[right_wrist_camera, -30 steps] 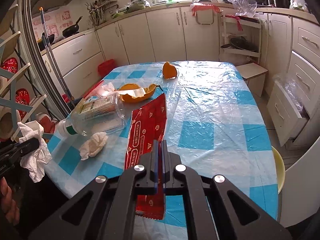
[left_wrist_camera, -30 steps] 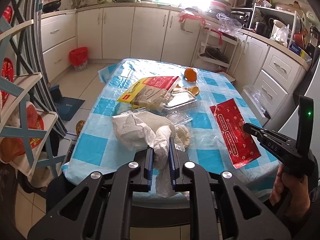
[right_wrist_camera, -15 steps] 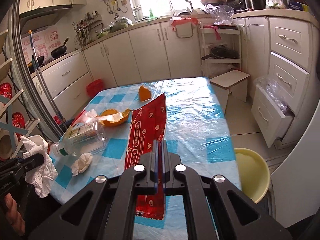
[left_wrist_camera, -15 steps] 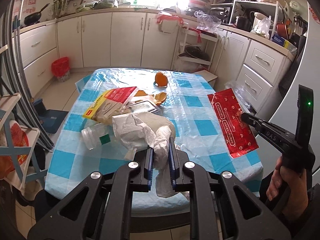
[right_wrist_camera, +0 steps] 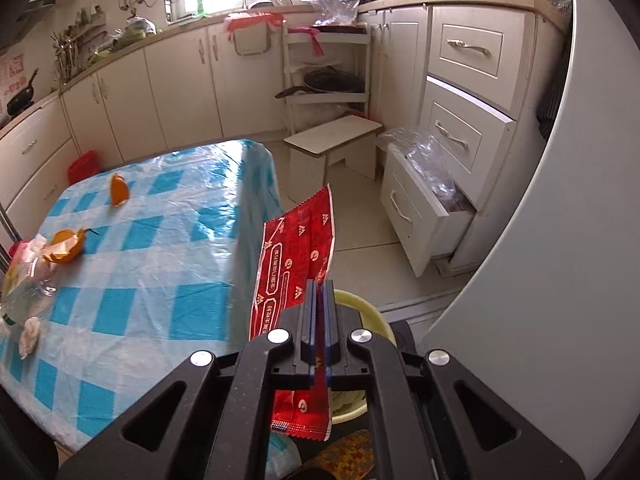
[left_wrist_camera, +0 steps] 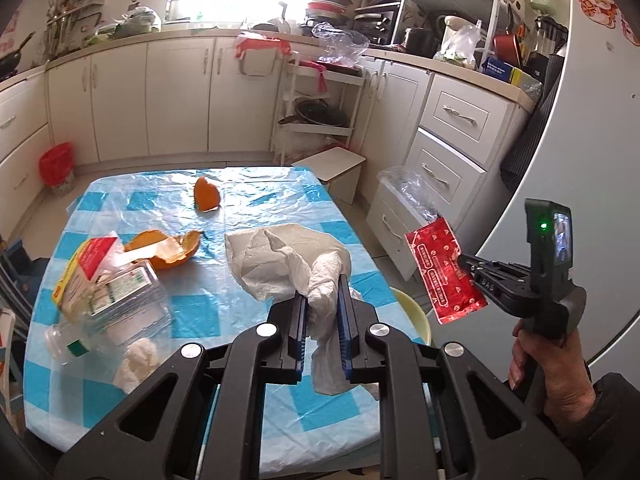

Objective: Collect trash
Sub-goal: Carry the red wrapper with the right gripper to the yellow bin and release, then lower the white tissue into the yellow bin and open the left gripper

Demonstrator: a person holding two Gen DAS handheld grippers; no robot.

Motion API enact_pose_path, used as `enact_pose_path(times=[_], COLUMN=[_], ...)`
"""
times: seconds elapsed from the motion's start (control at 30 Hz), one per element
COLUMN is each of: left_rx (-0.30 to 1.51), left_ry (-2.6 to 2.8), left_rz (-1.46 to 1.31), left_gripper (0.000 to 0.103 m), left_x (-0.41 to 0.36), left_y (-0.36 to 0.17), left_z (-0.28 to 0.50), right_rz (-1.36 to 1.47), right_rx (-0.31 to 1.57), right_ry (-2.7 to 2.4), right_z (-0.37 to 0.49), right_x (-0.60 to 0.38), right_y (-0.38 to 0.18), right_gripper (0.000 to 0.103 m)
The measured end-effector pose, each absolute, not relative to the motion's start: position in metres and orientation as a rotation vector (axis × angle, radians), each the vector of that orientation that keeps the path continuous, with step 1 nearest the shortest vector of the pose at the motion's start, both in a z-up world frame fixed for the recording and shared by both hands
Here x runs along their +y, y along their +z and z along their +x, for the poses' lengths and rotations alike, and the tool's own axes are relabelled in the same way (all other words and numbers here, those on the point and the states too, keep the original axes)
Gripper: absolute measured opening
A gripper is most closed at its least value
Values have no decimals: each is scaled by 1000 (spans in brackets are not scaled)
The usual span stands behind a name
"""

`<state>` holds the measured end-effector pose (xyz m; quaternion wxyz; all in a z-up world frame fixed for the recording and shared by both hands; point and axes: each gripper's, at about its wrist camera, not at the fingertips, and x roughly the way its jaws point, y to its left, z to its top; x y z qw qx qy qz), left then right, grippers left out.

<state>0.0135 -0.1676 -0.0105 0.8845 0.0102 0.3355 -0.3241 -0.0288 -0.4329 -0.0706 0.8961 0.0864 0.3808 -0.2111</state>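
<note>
Carry-to-bin step. Left gripper (left_wrist_camera: 322, 300) pinching white tissue wad (left_wrist_camera: 288, 260) above table (left_wrist_camera: 240, 208). Right gripper (right_wrist_camera: 319, 292) clamped on red wrapper (right_wrist_camera: 298, 248), off table edge, above yellow bin (right_wrist_camera: 370, 316). Next: centre both over bin, release.

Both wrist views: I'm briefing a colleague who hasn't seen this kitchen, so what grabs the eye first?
The red wrapper pinched in the right gripper, hanging past the table edge above a yellow bin. Next, the crumpled white tissue clamped in the left gripper, over the blue-checked table strewn with orange peel.
</note>
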Motion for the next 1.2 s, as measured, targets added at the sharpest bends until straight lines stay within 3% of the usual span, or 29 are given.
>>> enact_pose_path(times=[0.37,0.5,0.57,0.8,0.97,1.07,1.13,1.2], left_rx=[721,744,762,840,915,964,989,992], left_ry=[-750,-779,-794,-861,-869,-841,-820,-808], left_rz=[52,64,70,96,146,157,151,142], left_gripper=[13,13,13,13,13,24,42,48], left_x=[-244,-269,-285,-347,-387,-398,-400,-397], left_y=[-19,-30,-39,-70,-97,-112,-118,-120], left_z=[22,28,30,39,47,55,59,60], right_rz=[295,406,434,462,496,536,542,544], right_rx=[993,913,823,464,378,373,372,373], right_ry=[-419,-429,-441,-530,-536,-531,-529,-524], right_z=[6,-3,-13,-57,-67,-68,-67,-67], right_x=[-468,-481,-485,-495,-502,-509,-511,-510], right_y=[-119,-109,-93,-34,-23,-25,-25,-24], right_gripper=[6,41,41,63,64,64,64,64])
